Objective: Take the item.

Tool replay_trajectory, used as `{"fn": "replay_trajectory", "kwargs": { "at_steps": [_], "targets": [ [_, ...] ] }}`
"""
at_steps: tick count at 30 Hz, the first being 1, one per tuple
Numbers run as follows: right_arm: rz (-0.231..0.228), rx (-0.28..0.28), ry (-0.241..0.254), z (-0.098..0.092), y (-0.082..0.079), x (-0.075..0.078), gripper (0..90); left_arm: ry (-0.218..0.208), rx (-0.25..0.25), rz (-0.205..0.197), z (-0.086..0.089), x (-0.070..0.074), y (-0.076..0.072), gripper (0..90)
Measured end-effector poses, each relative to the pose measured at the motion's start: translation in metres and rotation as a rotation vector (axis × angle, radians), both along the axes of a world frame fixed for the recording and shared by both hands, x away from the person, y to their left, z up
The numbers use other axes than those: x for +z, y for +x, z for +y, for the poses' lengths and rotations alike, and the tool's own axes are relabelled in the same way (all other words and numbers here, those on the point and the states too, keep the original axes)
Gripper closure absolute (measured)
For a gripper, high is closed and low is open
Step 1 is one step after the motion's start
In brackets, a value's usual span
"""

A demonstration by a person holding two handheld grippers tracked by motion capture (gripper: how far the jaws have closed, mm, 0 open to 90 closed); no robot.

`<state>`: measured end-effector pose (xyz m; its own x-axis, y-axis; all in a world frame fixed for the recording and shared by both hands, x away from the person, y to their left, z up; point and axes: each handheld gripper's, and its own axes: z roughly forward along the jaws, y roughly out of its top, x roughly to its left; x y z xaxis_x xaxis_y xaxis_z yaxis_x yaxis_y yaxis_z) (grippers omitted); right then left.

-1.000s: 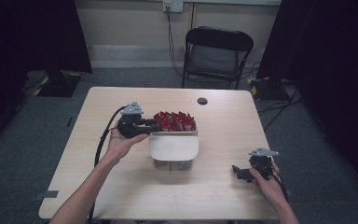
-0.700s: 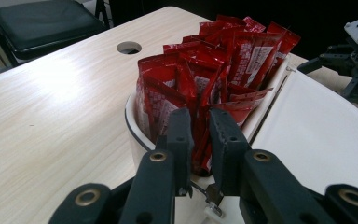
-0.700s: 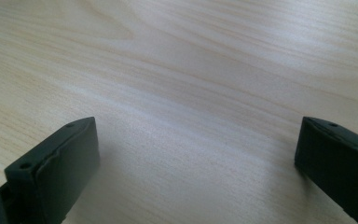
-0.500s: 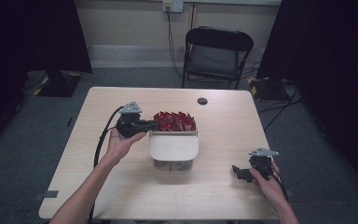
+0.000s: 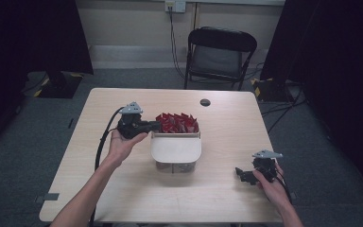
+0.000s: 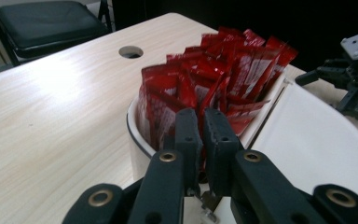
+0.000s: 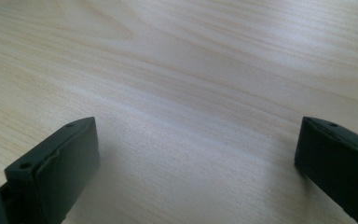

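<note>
A white tub (image 5: 176, 150) stands mid-table, its far section packed with upright red packets (image 5: 177, 123). My left gripper (image 5: 158, 126) reaches level into the tub's left side. In the left gripper view its jaws (image 6: 201, 114) stand almost together over the tub's rim (image 6: 135, 135), with a thin red packet (image 6: 223, 70) edge pinched between them. My right gripper (image 5: 238, 172) rests low at the table's near right, pointing left. Its jaws (image 7: 196, 140) are wide apart over bare wood, with nothing between them. The right gripper (image 6: 354, 79) also shows far off in the left gripper view.
A round cable hole (image 5: 205, 102) lies in the table behind the tub. A black folding chair (image 5: 222, 47) stands beyond the far edge. Bare wood lies left of the tub and between the tub and my right gripper.
</note>
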<state>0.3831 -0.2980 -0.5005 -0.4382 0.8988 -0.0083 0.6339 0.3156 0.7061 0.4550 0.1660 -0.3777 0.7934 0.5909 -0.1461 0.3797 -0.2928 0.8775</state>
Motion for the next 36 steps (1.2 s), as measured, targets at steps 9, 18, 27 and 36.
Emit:
{"fn": "replay_trajectory", "kwargs": {
  "at_steps": [9,18,27,36],
  "targets": [
    [0.000,0.000,0.000,0.000,0.000,0.000,0.0,-0.032,-0.007,-0.013,0.004,0.009,-0.002,85.4],
    [0.000,0.000,0.000,0.000,0.000,0.000,0.0,-0.049,-0.005,-0.021,0.005,0.013,-0.004,85.7],
    [0.000,0.000,0.000,0.000,0.000,0.000,0.0,-0.059,-0.013,-0.048,0.006,0.021,-0.008,86.0],
    [0.000,0.000,0.000,0.000,0.000,0.000,0.0,-0.076,-0.020,-0.078,0.010,0.033,-0.013,86.1]
  ]
}}
